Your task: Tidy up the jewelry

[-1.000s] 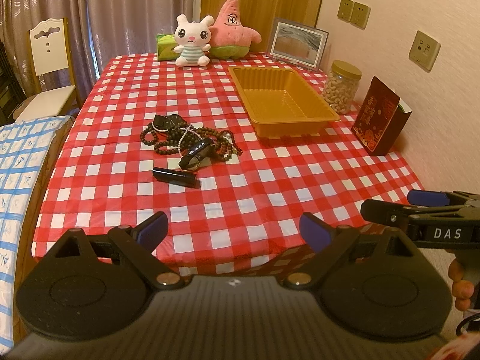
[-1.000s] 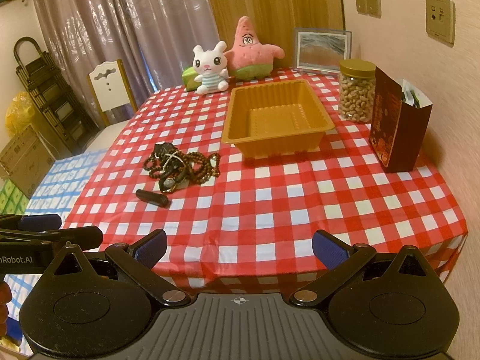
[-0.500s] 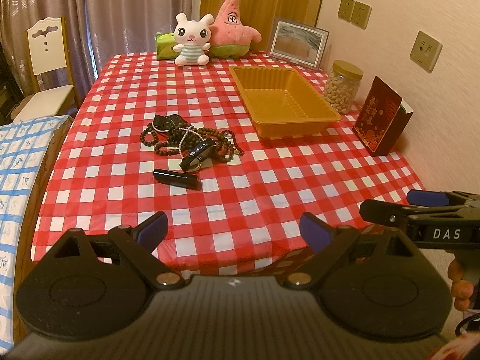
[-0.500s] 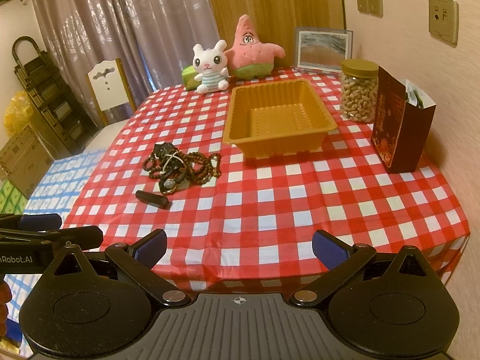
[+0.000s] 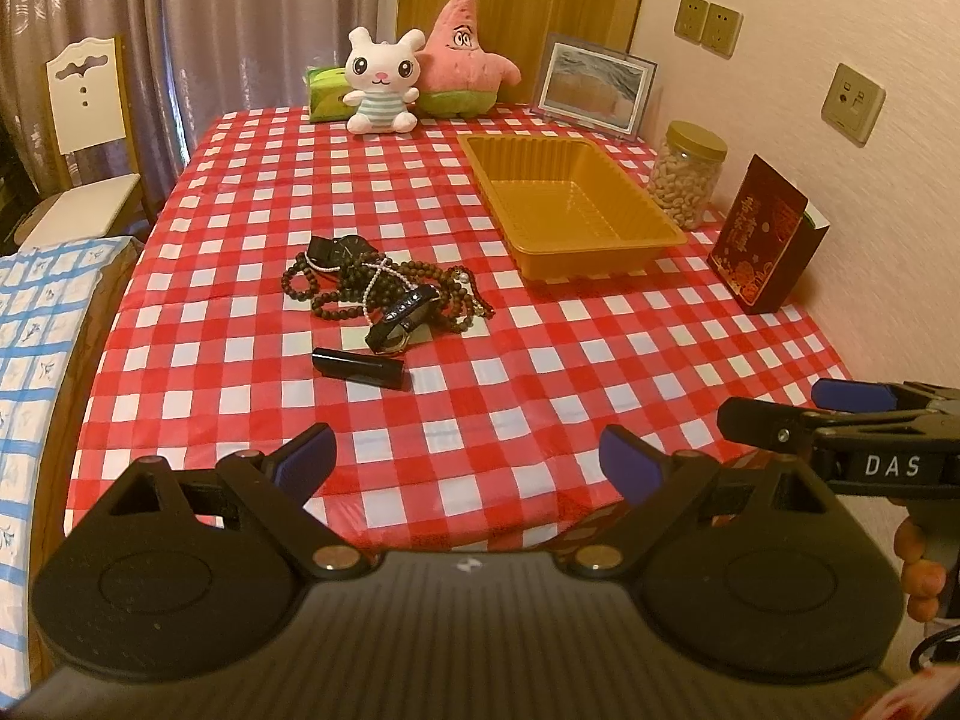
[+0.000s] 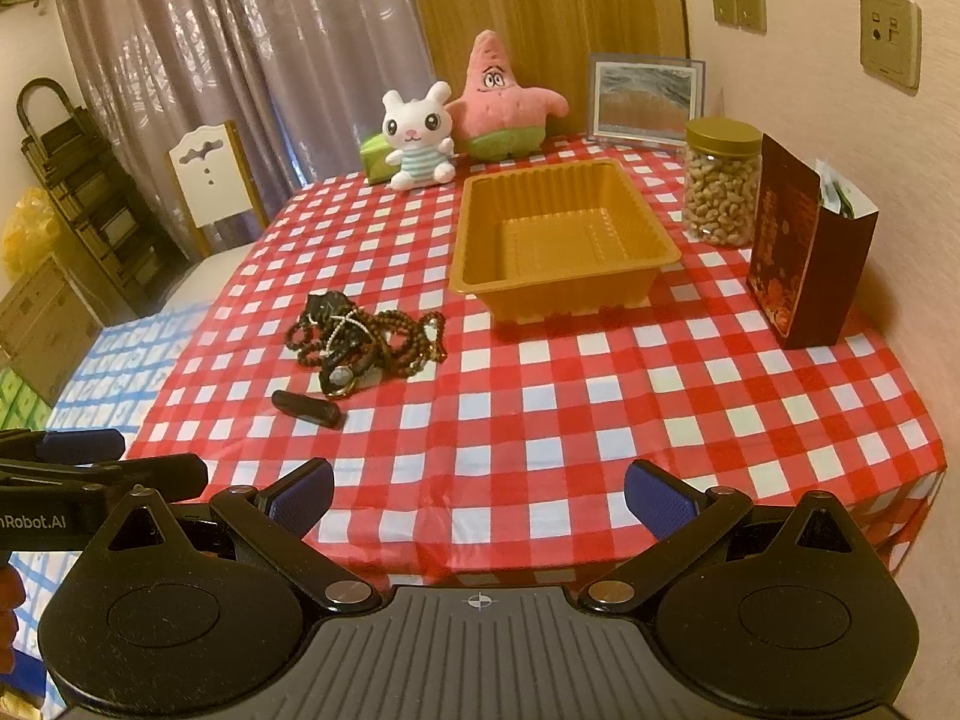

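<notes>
Dark wooden beads lie in a tangled jewelry heap [image 5: 384,288] near the middle of the red-checked tabletop [image 5: 540,372], left of the orange tray [image 5: 567,204], which sits apart from it with its long axis running away from us toward the far edge. We see a black bar-shaped clip [image 5: 360,367] just in front of the heap, its long axis lying crosswise, slightly slanted. A watch [image 6: 342,375] rests at the heap's near edge; which strands are separate pieces we cannot tell. Our left hand-held gripper [image 5: 468,459] and right hand-held gripper [image 6: 477,489] both hover over the near edge, jaws spread wide, holding nothing. Each camera cuts off the other tool's body.
</notes>
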`<control>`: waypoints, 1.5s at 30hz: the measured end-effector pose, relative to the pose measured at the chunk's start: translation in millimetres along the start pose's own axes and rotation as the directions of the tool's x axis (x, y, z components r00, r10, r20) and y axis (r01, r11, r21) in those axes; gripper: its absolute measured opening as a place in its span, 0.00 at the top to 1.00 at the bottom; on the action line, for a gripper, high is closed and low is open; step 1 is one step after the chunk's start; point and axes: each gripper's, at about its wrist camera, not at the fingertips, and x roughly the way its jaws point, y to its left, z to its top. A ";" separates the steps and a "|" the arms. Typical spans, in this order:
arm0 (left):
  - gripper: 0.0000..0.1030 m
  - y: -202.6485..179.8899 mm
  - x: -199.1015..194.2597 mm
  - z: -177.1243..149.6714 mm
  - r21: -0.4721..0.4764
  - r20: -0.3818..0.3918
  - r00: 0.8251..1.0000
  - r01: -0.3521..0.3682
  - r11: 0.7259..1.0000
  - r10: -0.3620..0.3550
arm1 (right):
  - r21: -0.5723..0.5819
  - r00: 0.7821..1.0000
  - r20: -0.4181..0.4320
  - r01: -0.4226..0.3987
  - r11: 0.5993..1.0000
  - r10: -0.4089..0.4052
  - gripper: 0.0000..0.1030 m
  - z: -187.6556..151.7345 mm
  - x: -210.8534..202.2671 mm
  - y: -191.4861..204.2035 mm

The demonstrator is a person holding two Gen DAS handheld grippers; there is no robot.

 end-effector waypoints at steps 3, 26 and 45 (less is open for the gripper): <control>0.10 -0.8 -0.8 3.1 -0.001 -0.003 1.000 0.008 1.000 -0.008 | 0.001 1.000 0.016 0.004 1.000 -0.004 0.00 -0.6 -1.3 2.2; 0.10 38.6 68.9 16.5 -0.057 0.015 0.995 -0.094 0.994 0.095 | 0.012 0.992 0.084 0.093 0.996 -0.093 0.09 10.8 44.5 -51.0; 0.12 35.9 157.0 51.1 -0.227 -0.035 0.960 -0.277 0.934 0.276 | 0.164 0.977 0.181 0.079 0.983 -0.108 0.43 93.6 156.3 -162.1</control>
